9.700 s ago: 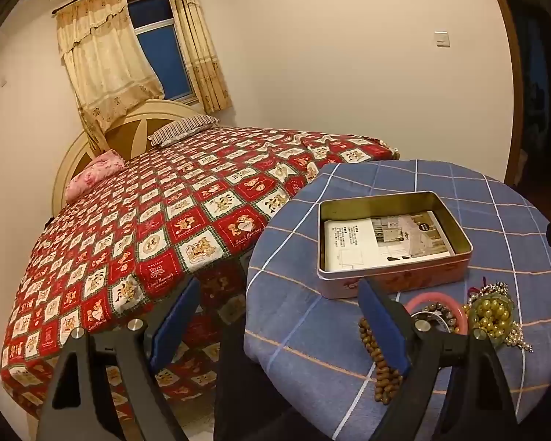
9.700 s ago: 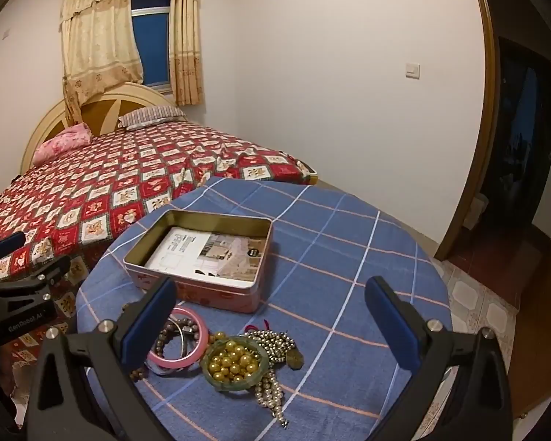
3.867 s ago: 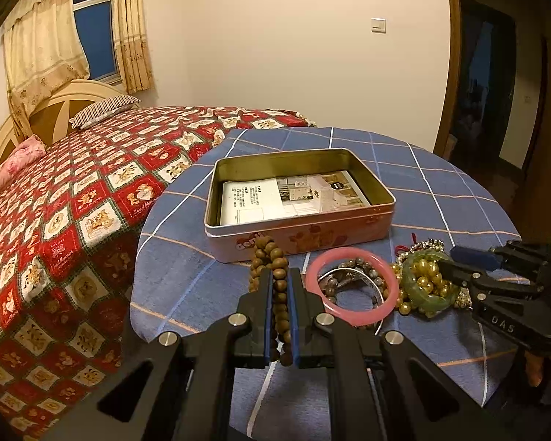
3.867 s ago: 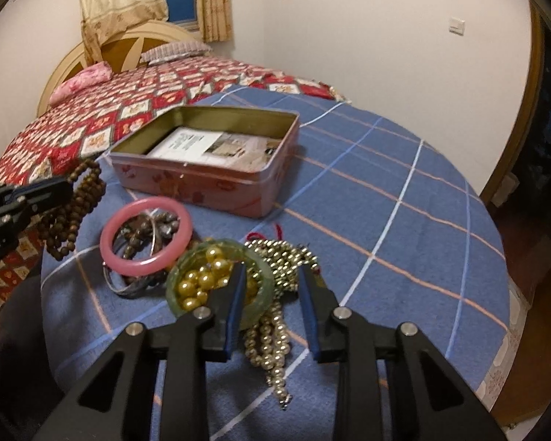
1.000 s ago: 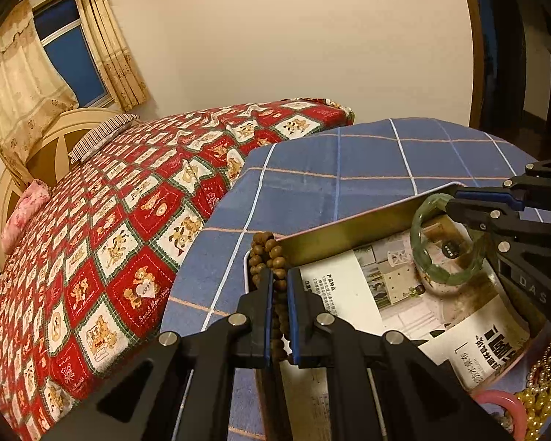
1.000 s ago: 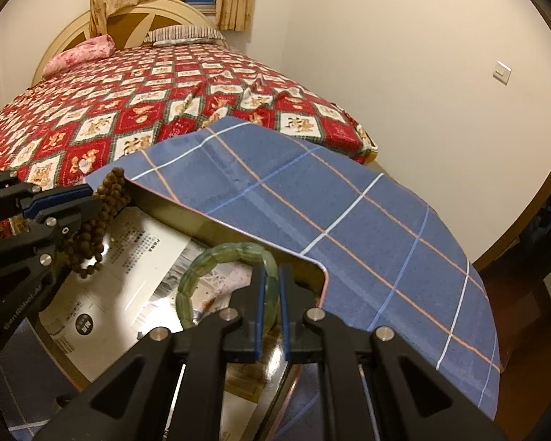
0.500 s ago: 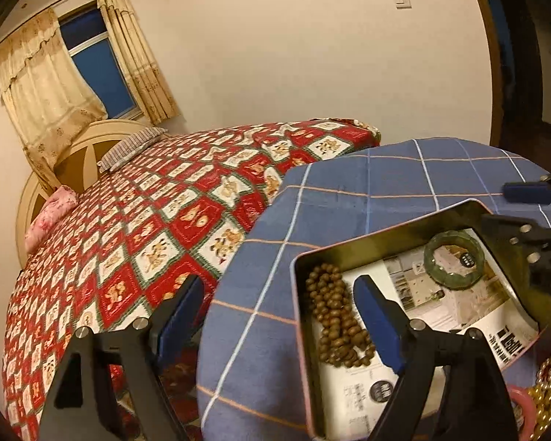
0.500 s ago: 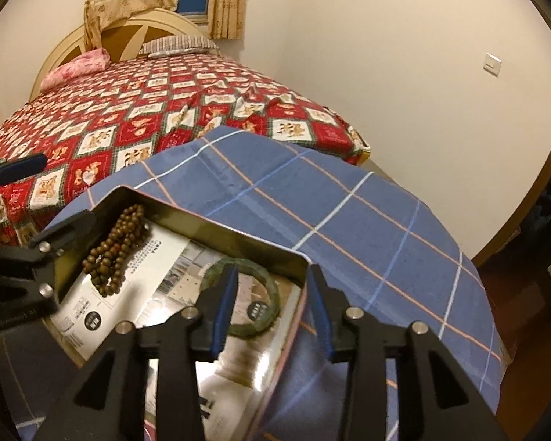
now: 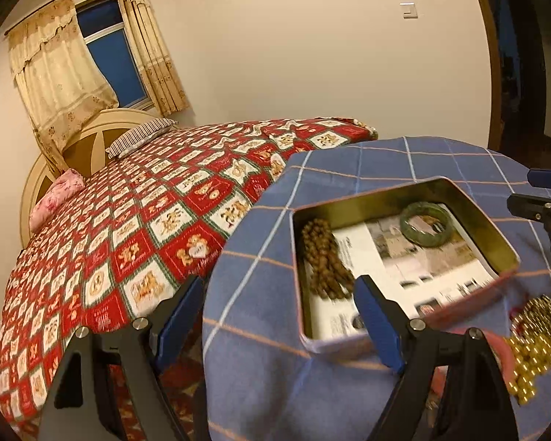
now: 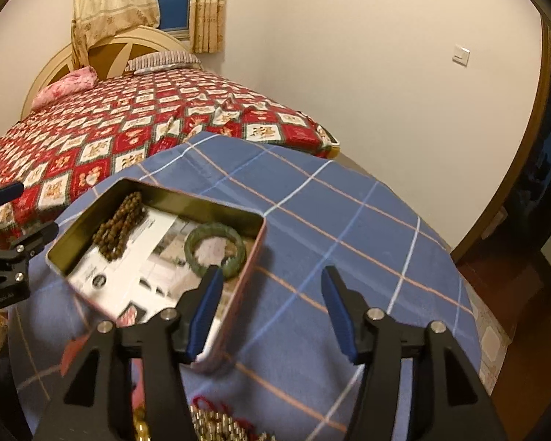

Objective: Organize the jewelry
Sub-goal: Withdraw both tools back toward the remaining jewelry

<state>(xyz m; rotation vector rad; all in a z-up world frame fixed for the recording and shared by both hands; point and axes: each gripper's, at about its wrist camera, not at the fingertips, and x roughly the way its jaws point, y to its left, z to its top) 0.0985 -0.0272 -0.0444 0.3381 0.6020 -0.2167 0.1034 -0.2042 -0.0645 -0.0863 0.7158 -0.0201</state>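
Observation:
An open metal tin lined with a printed sheet stands on the round table. Inside it lie a string of brown wooden beads at the left end and a green bangle at the right end. My left gripper is open wide, drawn back over the table's near left edge, with nothing in it. My right gripper hovers near the tin's right corner; its jaws are opening and grip nothing. Each gripper shows at the edge of the other's view.
The table wears a blue checked cloth. Gold beads, a pink bangle and a metal bead necklace lie in front of the tin. A bed with a red patterned cover stands close on the left.
A second ago each gripper was shut on its piece over the tin. Both let go; the beads and bangle now lie in the tin, and both grippers have pulled back, the right's jaws wider.

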